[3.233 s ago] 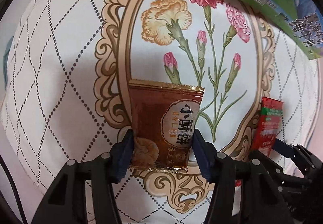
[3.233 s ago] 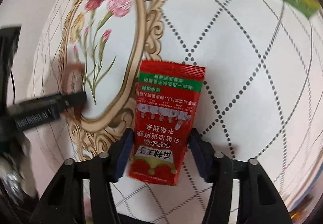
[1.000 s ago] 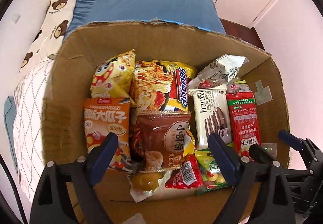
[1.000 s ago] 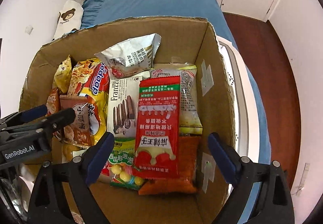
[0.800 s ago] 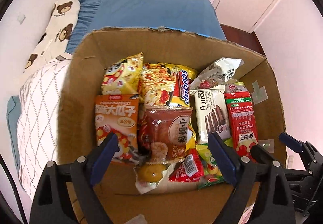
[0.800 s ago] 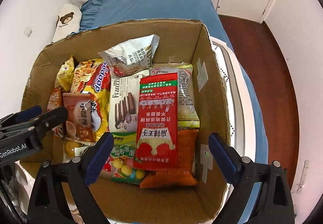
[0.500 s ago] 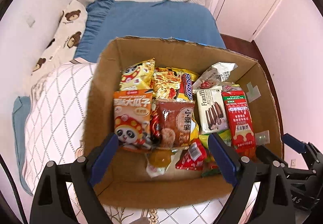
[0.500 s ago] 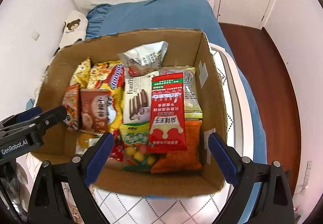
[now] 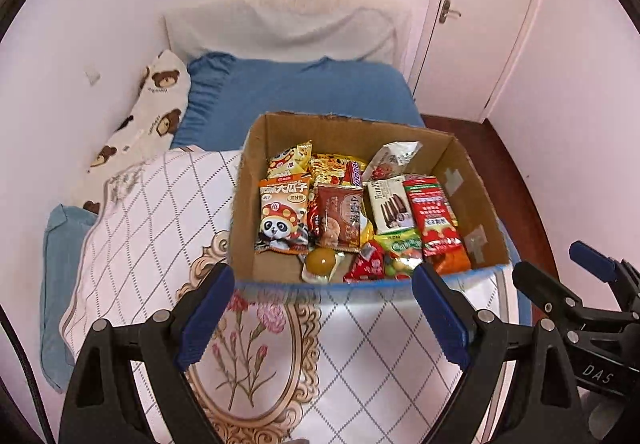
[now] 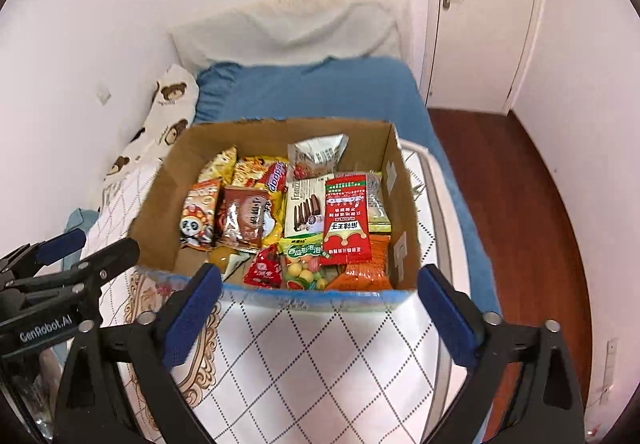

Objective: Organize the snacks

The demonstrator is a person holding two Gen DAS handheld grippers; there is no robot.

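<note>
Now both tongs hung spread and empty, short of the cardboard box (image 10: pixel 400 180).
Its snacks (image 10: pixel 304 212) lay heaped inside; the right gripper (image 10: pixel 318 318) had just widened, the left gripper (image 9: pixel 322 314) gaped; slick packets could slide.

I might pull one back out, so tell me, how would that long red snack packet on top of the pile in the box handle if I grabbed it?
The red packet is a thin, flat sachet, so it's probably light and floppy, likely sagging if held by one end. Its film looks glossy, so it may slip between pads. It lies loosely atop other packets in the cardboard box, so a push would likely slide it.
</note>
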